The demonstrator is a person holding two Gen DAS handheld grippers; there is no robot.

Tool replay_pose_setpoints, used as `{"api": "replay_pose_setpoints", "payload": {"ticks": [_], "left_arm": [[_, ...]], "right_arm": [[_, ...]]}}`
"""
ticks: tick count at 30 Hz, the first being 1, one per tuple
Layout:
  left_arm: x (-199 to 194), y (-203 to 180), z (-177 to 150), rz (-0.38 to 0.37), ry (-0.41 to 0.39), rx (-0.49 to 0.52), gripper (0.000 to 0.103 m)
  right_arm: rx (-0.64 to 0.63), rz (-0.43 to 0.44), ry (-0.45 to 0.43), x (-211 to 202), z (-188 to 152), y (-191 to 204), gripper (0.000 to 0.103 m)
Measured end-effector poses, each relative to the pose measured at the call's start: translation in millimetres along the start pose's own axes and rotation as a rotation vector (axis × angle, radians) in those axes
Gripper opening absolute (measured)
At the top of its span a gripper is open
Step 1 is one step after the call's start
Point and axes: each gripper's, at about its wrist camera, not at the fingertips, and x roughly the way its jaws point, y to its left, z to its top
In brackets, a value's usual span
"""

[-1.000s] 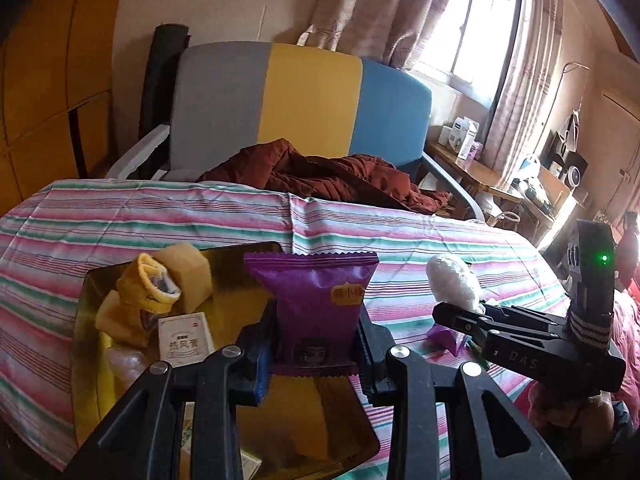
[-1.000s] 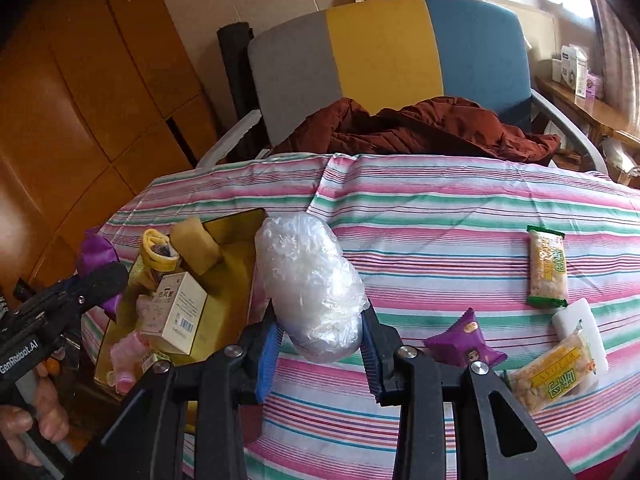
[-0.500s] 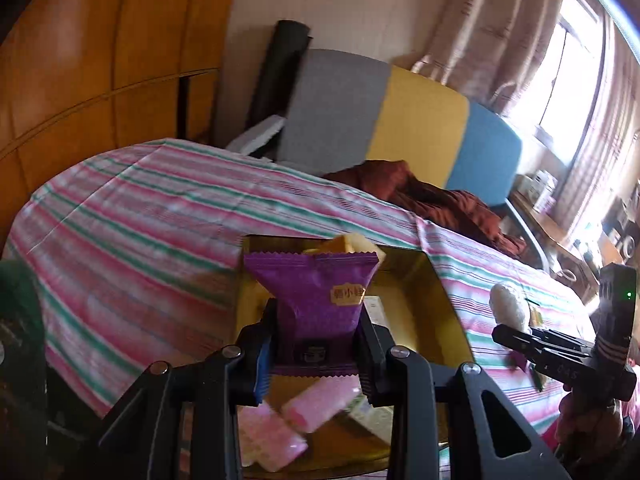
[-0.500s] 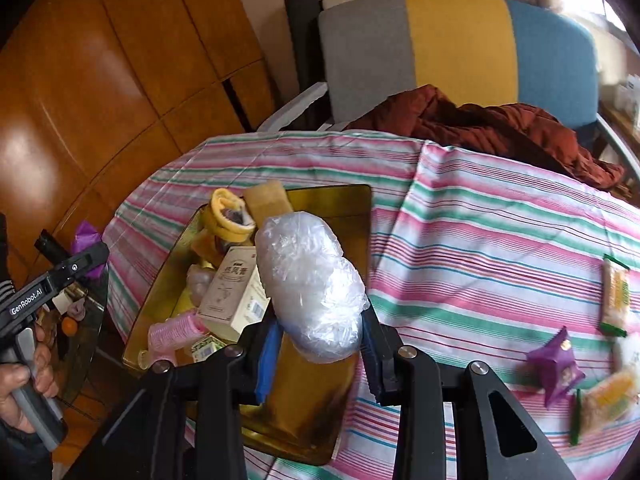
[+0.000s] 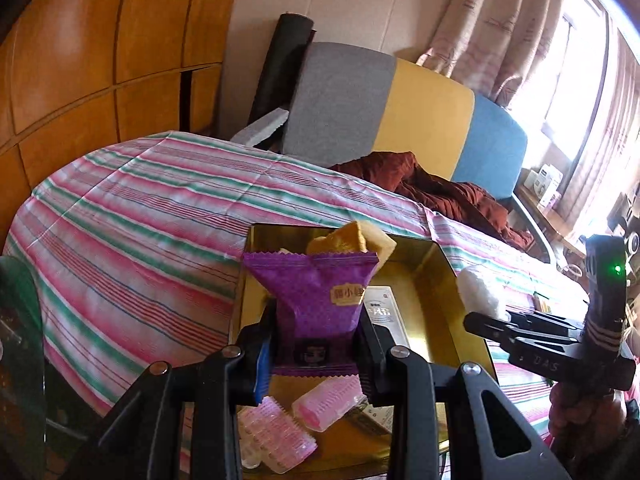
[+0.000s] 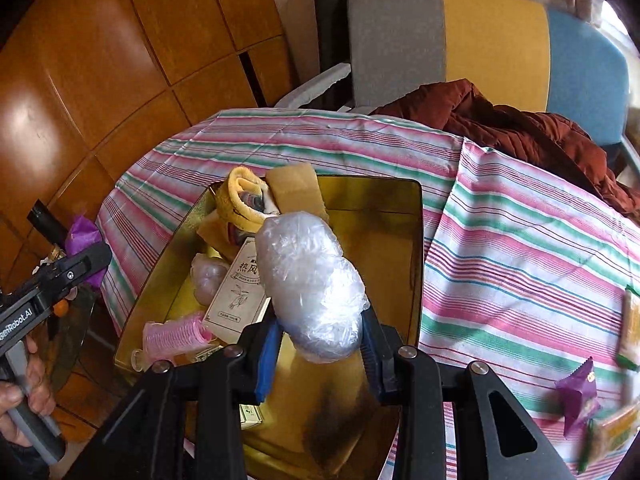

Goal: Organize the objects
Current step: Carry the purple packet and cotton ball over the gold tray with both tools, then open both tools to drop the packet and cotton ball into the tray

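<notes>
So my left gripper [image 5: 318, 346] is clamped on a purple foil snack packet with a yellow label [image 5: 320, 300], holding it upright above the near end of the shiny gold rectangular tray [image 5: 434, 276]. My right gripper [image 6: 320, 344] is squeezing a lumpy bundle wrapped in clear plastic film [image 6: 310, 284], and that one hangs over the middle of the same tray.

The tray sits on the pink, green and white striped tablecloth [image 6: 500, 240] near its left edge. In it I can see a rolled yellow cloth [image 6: 240, 200] and a tan sponge block [image 6: 294, 188] at the far end, touching each other, a white paper box with black print [image 6: 236, 288] just left of the bundle, and a pink ribbed hair roller [image 6: 176, 334] at the near left corner. From the left wrist cam there's a second pink roller [image 5: 276, 440] right beside the first.

Out on the cloth to the right, well apart from the tray, lies another small purple packet [image 6: 580, 394] with some yellow-green snack wrappers [image 6: 630, 326] near it, a bit blurry

A rust-brown jacket [image 6: 520, 128] is draped on the grey, yellow and blue chair [image 6: 492, 36] behind the table
</notes>
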Motion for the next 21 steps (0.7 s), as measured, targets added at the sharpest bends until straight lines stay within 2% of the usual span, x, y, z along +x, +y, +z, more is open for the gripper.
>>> {"api": "replay_pose_setpoints", "payload": {"ticks": [13,21], "left_arm": [[29.6,-37.9,9.1,0.018,0.037,0.095,0.033],[43.9,-43.1,14.6,-0.009,0.061,0.084,0.033]], "right_arm": [[0.008,-0.014,0.018,19.9,15.9,-12.4,0.037],[0.034,-0.014,0.027,38.5,36.5,-24.8,0.039]]}}
